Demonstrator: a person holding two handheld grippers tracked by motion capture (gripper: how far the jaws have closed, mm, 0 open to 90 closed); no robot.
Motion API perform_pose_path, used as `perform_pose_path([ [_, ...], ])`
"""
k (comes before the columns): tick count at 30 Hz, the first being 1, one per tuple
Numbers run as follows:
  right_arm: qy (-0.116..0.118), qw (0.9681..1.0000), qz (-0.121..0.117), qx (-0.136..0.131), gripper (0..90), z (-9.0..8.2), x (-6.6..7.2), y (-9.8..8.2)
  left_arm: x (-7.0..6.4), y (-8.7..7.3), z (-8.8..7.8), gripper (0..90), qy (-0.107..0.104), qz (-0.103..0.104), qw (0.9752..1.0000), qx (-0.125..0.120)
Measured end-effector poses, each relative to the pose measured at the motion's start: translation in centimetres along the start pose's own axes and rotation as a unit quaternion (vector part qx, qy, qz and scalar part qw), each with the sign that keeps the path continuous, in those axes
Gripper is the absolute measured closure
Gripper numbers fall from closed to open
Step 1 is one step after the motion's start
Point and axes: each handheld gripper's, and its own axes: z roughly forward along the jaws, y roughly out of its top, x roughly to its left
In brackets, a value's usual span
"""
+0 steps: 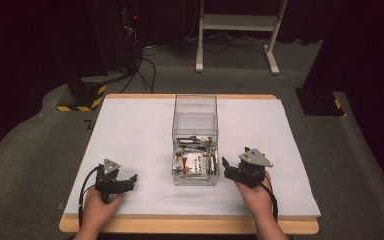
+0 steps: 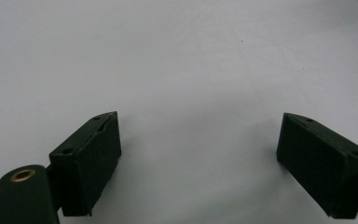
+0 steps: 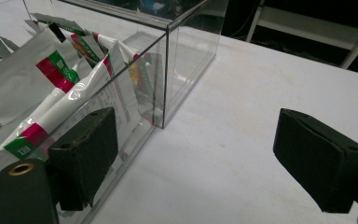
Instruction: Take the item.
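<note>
Both tools sit low at the near edge of the desk (image 1: 130,130), one on each side of a clear plastic box (image 1: 195,142). In the high view the right tool (image 1: 228,165) rests just beside the box's near right corner, while the left tool (image 1: 131,180) lies well apart from it on the bare white surface. Each is released: the left gripper view shows its two black jaws spread wide over plain white desk with nothing between them, and the right gripper view shows the same wide gap, with the box wall just beyond the left jaw and open desk ahead of the other.

The box stands in the middle of the desk, its long side running away from the person. Its near half holds a loose heap of white snack packets (image 3: 51,93) printed in red and green (the lettering is too small to read); they lean against the clear wall. The far half looks empty.

As a judgement, the work with these packets has not begun at this moment, or sits between two picks: no packet is held, none lies outside on the desk, and neither tool reaches over the rim. Whatever is to be done with the packets is all left to do, and the right tool is the better placed to start.
</note>
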Motion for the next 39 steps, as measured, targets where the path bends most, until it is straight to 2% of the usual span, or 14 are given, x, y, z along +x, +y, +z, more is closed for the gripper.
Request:
perform_pose_path([
  [15, 0.002, 0.9997, -0.009, -0.021, 14.3, -1.0, 0.6, 0.9, 0.0, 0.0, 0.0, 13.9, 0.000, 0.000, 1.0000, 0.000],
  [31, 0.019, 0.9989, -0.024, -0.034, 14.3, -1.6, 1.8, 1.5, 0.0, 0.0, 0.0, 13.9, 0.000, 0.000, 1.0000, 0.000],
  [39, 0.035, 0.9982, -0.029, -0.038, 14.3, -1.7, 2.8, 1.8, 0.0, 0.0, 0.0, 13.8, 0.000, 0.000, 1.0000, 0.000],
])
